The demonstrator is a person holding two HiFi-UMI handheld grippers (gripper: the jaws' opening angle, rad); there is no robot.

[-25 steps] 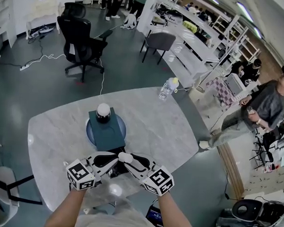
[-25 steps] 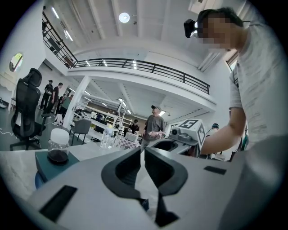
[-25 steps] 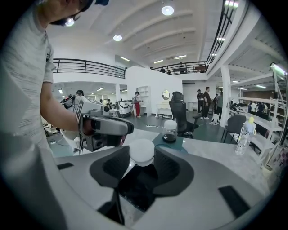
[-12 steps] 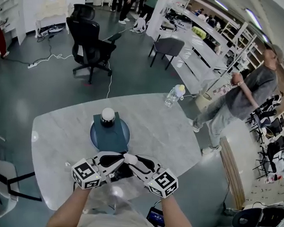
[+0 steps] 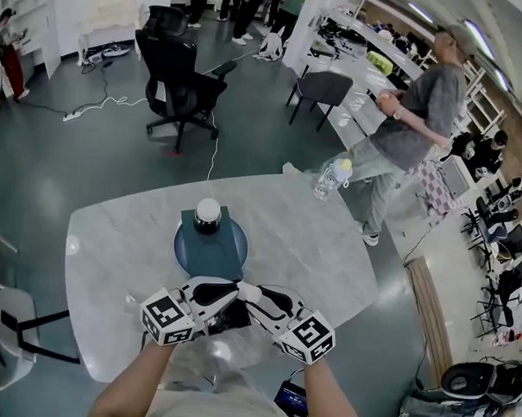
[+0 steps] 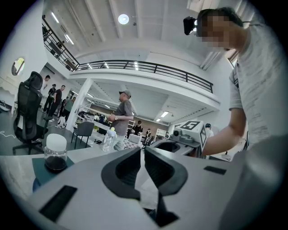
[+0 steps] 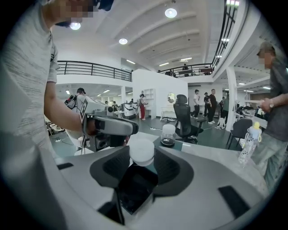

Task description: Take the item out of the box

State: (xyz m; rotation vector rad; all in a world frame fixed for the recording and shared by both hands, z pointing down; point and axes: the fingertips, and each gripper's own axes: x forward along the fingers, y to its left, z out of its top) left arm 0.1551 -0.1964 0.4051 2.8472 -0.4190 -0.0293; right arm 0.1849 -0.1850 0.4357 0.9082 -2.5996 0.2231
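A small jar with a white lid [image 7: 141, 152] sits between the jaws of my right gripper [image 7: 141, 156], which is shut on it just above an open black box [image 7: 135, 186]. In the head view the lid [image 5: 241, 291] shows between both grippers at the table's near edge, over the box [image 5: 226, 316]. My left gripper [image 6: 142, 155] points level at the right one, its jaws almost together on a thin pale flap of the box. A second white-lidded jar [image 5: 208, 215] stands on a teal box [image 5: 212, 249] on a blue plate [image 5: 182, 241].
A water bottle [image 5: 333, 177] stands at the marble table's [image 5: 112, 257] far right corner, and a person in grey [image 5: 412, 115] stands just beyond it. A black office chair [image 5: 180, 79] is on the floor behind the table.
Both grippers stay together over the black box with the jar between the right jaws. The person in grey has walked from the right side up to the table's far right corner.
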